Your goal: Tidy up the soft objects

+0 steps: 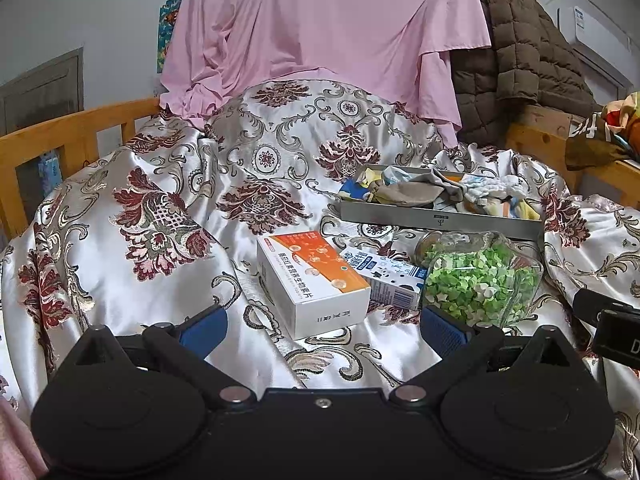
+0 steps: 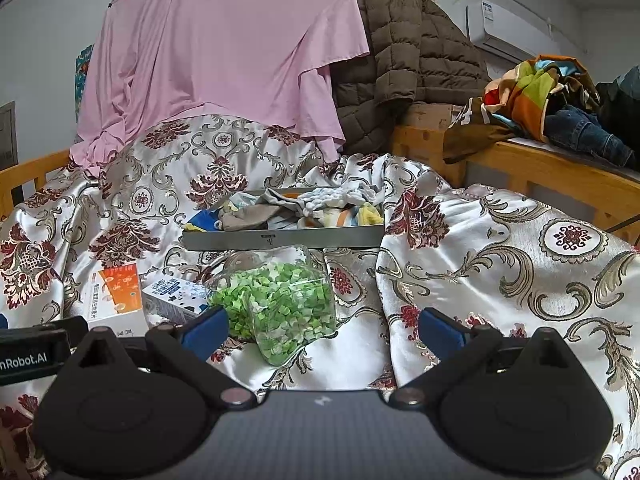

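Both the left gripper (image 1: 323,330) and the right gripper (image 2: 323,330) with fingers apart, empty, above the bedspread (image 1: 160,184), the grey tray (image 1: 440,218) of soft cloths (image 1: 416,192) near its far edge.

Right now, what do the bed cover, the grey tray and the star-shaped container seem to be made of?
Bed cover: probably satin-like woven fabric; it is glossy and folds softly. Grey tray: looks like matte card or thin metal; flat, straight walls, so I cannot tell which. Star-shaped container: clear plastic or glass; the green pieces show through.
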